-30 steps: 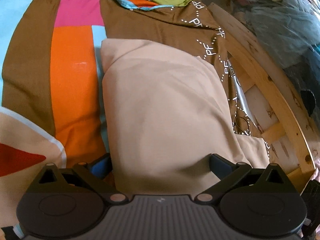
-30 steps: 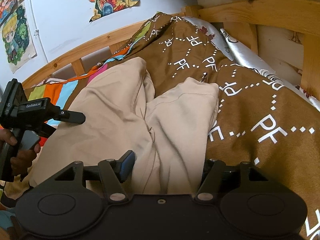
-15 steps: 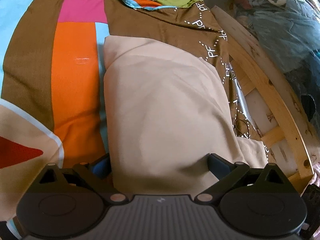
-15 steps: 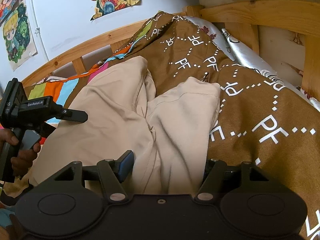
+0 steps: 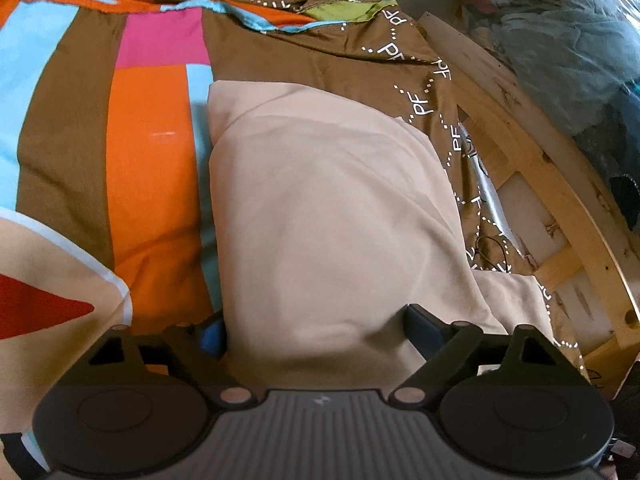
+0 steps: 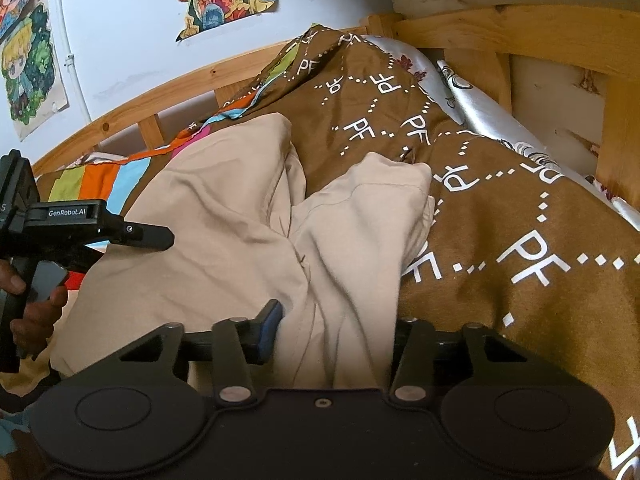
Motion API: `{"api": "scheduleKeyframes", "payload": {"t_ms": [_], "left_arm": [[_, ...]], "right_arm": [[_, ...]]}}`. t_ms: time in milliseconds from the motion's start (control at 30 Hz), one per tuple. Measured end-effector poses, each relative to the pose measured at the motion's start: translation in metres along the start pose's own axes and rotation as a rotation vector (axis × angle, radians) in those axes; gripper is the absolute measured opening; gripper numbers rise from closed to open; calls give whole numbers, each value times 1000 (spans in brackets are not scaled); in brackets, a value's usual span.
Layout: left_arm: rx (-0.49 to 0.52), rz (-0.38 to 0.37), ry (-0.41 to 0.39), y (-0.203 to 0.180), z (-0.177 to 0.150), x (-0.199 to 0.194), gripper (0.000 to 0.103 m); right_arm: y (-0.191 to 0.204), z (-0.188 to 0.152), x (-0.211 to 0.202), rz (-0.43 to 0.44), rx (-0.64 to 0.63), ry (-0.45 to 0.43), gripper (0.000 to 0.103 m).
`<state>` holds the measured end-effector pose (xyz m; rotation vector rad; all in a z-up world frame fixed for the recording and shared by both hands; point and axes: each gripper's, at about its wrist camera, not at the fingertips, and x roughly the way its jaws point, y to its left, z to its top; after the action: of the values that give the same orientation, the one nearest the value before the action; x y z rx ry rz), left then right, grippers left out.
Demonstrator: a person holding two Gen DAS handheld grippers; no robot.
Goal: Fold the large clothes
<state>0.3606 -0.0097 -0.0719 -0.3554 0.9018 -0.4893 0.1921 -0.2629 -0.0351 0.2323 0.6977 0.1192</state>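
The beige garment is a large piece of soft, plain cloth lying on a bed. In the left wrist view its upper layer lies smooth and nearly flat, one long edge straight, its far corner squared. In the right wrist view it shows two lobes parted by a deep crease, the right one ending in a stitched hem.

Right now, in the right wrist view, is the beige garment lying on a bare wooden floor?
No, the beige garment lies on a brown patterned bedspread inside a wooden bed frame.
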Motion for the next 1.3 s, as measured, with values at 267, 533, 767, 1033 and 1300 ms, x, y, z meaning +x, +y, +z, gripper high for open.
{"api": "scheduleKeyframes", "payload": {"t_ms": [267,533,767,1033,1300], "left_arm": [[46,43,-39,-19,-2,-15,82],[37,8,-62,-16,-7,-38,74],[19,3,-66,0,-5,-69,72],[51,121,-172,42,33,-129,72],[-28,315,-205,120,58,-130,77]], "right_arm": [[7,-2,-9,14,-9,-44,19],[27,-4,-26,15,-56,-119,13],[72,14,-32,73,-158,-173,12],[152,59,15,179,-242,-258,12],[198,71,116,124,-183,-122,29]]}}
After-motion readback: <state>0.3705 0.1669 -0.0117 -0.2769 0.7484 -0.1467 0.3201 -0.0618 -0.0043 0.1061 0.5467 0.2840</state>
